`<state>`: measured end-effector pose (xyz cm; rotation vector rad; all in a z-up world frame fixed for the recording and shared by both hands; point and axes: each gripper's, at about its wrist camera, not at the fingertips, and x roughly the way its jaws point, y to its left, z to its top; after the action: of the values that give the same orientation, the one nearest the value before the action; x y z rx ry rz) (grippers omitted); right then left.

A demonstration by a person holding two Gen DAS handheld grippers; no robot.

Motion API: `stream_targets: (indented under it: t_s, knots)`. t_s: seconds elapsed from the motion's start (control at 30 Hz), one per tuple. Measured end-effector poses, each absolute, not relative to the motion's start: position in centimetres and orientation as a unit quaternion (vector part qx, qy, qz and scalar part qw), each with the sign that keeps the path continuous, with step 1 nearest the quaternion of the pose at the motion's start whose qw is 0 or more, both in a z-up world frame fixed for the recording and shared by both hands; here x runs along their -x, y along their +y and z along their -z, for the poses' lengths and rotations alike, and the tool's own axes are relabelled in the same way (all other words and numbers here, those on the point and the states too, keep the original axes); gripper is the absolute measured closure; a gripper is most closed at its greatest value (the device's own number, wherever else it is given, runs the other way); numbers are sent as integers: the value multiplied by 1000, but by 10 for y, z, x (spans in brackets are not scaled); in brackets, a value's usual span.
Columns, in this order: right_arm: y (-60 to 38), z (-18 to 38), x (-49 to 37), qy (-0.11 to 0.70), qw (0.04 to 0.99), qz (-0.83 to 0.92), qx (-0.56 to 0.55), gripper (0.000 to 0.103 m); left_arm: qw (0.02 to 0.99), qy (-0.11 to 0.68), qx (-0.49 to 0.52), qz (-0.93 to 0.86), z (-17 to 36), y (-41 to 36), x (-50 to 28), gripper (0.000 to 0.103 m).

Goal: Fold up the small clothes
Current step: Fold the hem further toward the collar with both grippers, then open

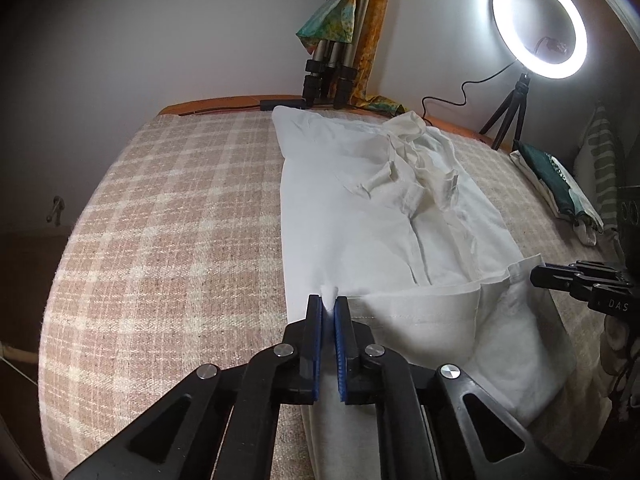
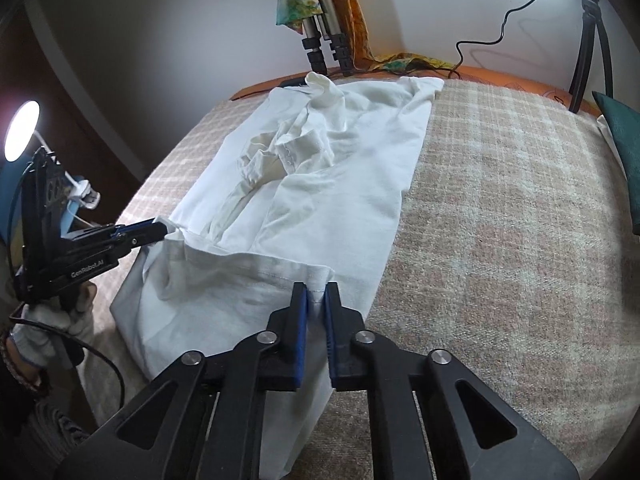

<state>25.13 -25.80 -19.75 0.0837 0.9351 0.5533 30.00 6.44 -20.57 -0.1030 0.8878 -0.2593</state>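
A lit ring light stands by white walls behind a plaid bedcover.

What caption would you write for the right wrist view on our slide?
Right gripper and left gripper each pinch the near hem of a white shirt lying on a plaid blanket.

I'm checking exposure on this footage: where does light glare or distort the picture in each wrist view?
Left wrist view: the ring light blows out to pure white at top right, and the bed edge bows from fisheye. Right wrist view: a lamp glares at the left edge; the shirt stays evenly lit and sharp, corners dark.
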Motion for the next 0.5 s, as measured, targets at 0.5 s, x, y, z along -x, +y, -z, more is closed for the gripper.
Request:
stream_targets:
  t_s: [0.5]
  knots:
    - [-275, 199, -264, 459, 853, -244, -53, 95, 899, 427, 38, 86, 209, 75, -303, 75]
